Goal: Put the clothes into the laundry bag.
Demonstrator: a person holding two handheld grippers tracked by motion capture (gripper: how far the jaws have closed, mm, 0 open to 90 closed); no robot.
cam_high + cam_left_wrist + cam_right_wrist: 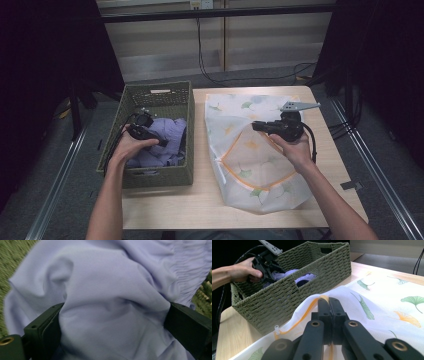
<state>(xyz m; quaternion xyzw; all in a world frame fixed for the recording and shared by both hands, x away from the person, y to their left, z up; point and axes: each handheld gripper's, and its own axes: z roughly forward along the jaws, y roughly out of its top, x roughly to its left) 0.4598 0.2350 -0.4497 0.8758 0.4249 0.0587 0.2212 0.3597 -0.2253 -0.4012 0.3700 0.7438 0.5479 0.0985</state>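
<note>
A green woven basket (155,90) (287,297) on the table's left side holds lavender clothing (167,137) (107,290). My left gripper (162,143) (112,322) reaches down into it, jaws open wide, with a bulge of the lavender cloth between them. From the right gripper view, that gripper (268,277) dips behind the basket wall. A white mesh laundry bag (250,160) (387,297) with leaf prints and an orange-trimmed opening lies to the right of the basket. My right gripper (256,125) (329,301) is shut on the bag's edge and holds it lifted.
The wooden table (165,205) has bare strips along its front and right edges. Dark curtains flank both sides. Cables (240,77) trail on the floor behind the table, and metal rails (380,175) run on the floor at either side.
</note>
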